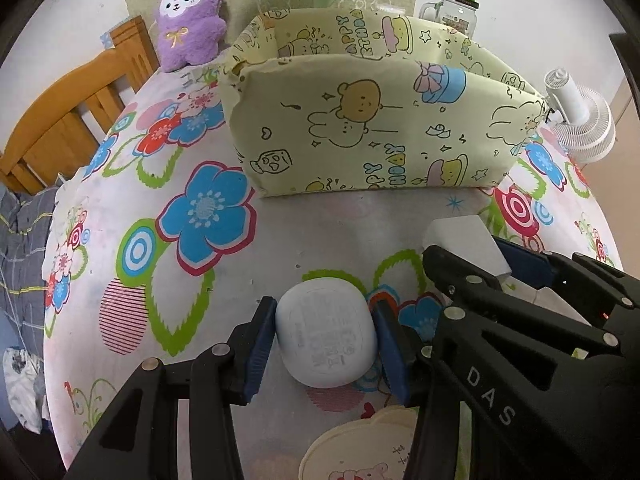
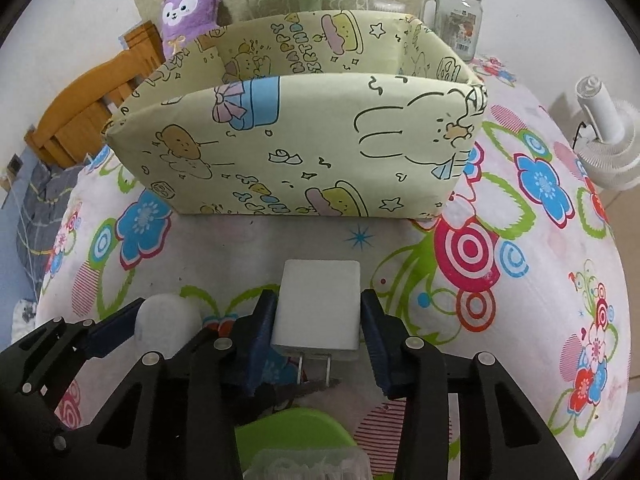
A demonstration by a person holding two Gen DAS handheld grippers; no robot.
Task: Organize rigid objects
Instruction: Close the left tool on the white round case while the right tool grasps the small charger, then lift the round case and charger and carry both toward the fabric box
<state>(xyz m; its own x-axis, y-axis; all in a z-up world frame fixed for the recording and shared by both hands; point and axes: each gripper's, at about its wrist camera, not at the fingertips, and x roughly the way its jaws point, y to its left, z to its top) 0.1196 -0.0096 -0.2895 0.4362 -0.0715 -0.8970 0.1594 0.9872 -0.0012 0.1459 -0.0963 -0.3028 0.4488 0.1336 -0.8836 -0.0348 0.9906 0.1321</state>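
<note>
Both small items are in hand but neither is stowed yet. The white case [image 1: 326, 334] sits pinched between the left gripper's [image 1: 325, 338] blue pads, low over the flowered cloth [image 1: 168, 184]. Just beside it, the right gripper [image 2: 318, 330] is clamped on the white charger [image 2: 316, 312], prongs pointing back. The yellow box [image 2: 280, 160] stands a little beyond them; what shows of its inside looks empty, so I'd say both drops remain.
</note>
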